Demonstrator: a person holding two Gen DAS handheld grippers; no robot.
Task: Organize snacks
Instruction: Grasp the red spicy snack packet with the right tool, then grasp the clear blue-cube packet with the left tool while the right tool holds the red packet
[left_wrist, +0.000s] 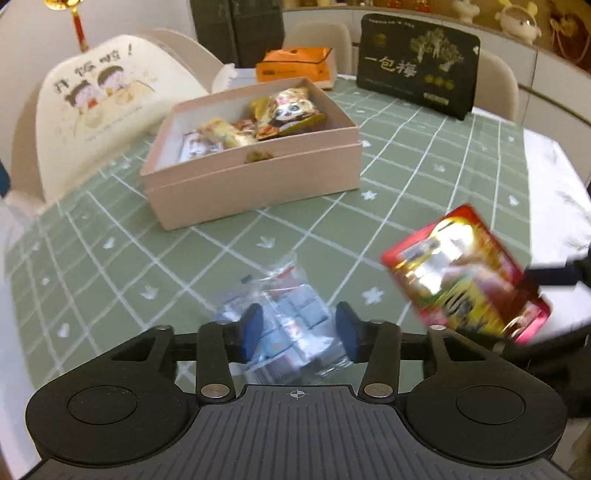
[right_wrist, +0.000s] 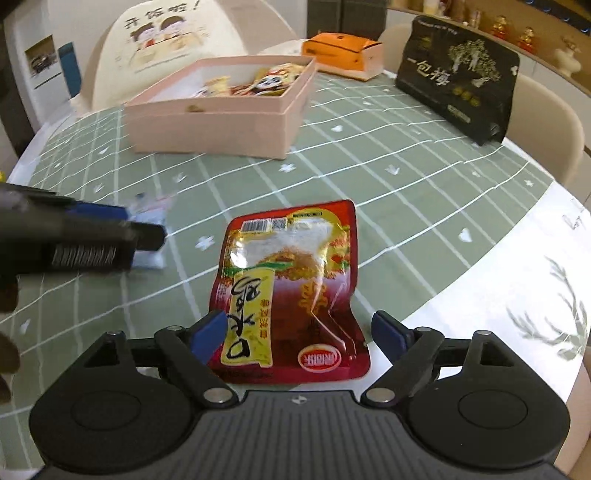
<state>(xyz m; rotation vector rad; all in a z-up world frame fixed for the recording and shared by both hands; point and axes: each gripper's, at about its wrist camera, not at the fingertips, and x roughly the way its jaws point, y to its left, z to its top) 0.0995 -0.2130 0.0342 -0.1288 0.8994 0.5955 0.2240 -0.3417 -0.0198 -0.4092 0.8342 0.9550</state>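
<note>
While my left claw (left_wrist: 299, 334) sits low over the counter (left_wrist: 122, 236), its blue fingers stand apart on either side of a clear packet of small blue-white sweets (left_wrist: 286, 321); blur keeps me from telling whether the pads touch the wrapper. The packet's near end is hidden behind the claw body, and its print is unreadable. From the right wrist view that claw (right_wrist: 147, 230) enters from the left edge, smeared by motion, with the clear packet (right_wrist: 153, 206) only a pale patch behind it.

My right claw (right_wrist: 299, 332) is spread wide around the lower half of a red and gold snack pouch (right_wrist: 291, 284), which lies flat on the green checked cloth with its barcode end away from me. The left finger (right_wrist: 208, 330) overlaps the pouch's edge; the right finger stands clear of it. In the left view the same pouch (left_wrist: 465, 273) appears blurred at the right.

Farther out stands an open pink box (right_wrist: 221, 122) with a few snack bags (left_wrist: 291, 110) inside, the near wall cutting off their lower parts. Behind it sit an orange carton (right_wrist: 343, 55) and an upright black bag with gold lettering (right_wrist: 461, 81). A cream cover with cartoon children (left_wrist: 107, 96) rises past the counter's far left edge.
</note>
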